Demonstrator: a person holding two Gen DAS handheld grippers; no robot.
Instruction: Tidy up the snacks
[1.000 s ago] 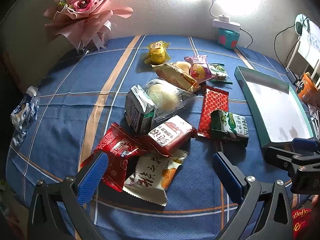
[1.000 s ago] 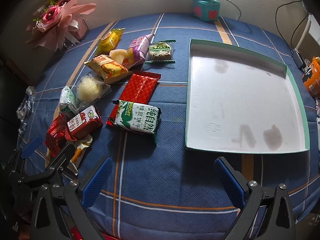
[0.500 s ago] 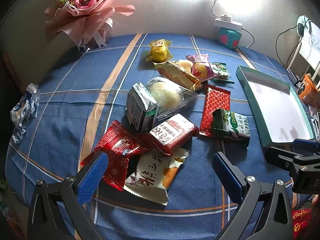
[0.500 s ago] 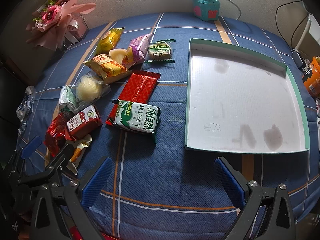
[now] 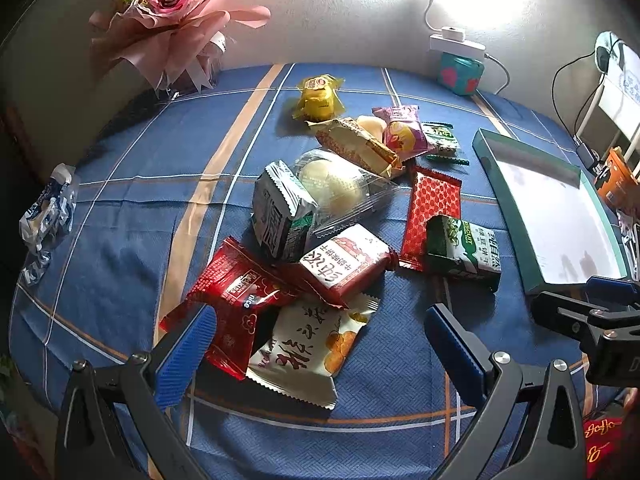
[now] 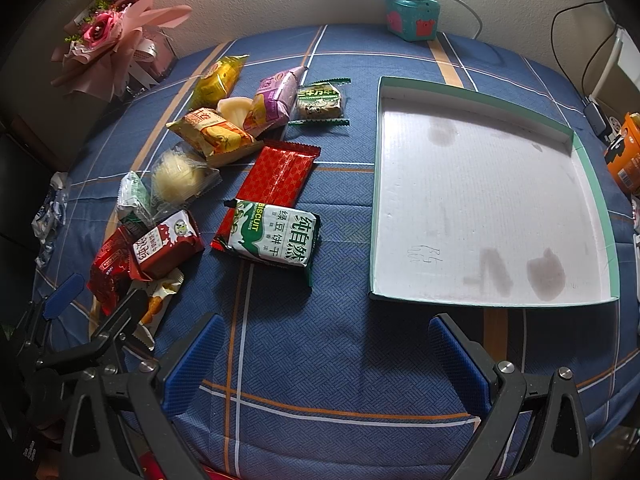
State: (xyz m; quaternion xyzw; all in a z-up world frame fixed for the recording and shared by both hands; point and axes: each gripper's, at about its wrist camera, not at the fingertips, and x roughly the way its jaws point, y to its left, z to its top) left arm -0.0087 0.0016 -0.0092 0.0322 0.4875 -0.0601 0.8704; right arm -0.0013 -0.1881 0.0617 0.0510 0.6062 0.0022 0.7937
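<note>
Several wrapped snacks lie in a loose pile on the blue checked cloth. Nearest my left gripper [image 5: 316,340] are a white packet with orange print [image 5: 308,348] and a dark red packet [image 5: 228,292]. The left gripper is open and empty, just short of them. A green biscuit pack [image 6: 272,236] lies on a red patterned packet [image 6: 280,176], left of the empty green-rimmed tray [image 6: 592,184]. My right gripper [image 6: 324,364] is open and empty, over bare cloth in front of the tray and the biscuit pack.
A pink flower bouquet [image 5: 172,20] stands at the back left. A teal box with a white power strip [image 6: 412,16] sits at the back wall. An orange carton [image 6: 624,156] and cables are at the right edge. A crumpled wrapper [image 5: 48,216] lies far left.
The left wrist view has shifted slightly; the snacks sit a little further right and lower in it. The right gripper has barely moved. Both stay open.
</note>
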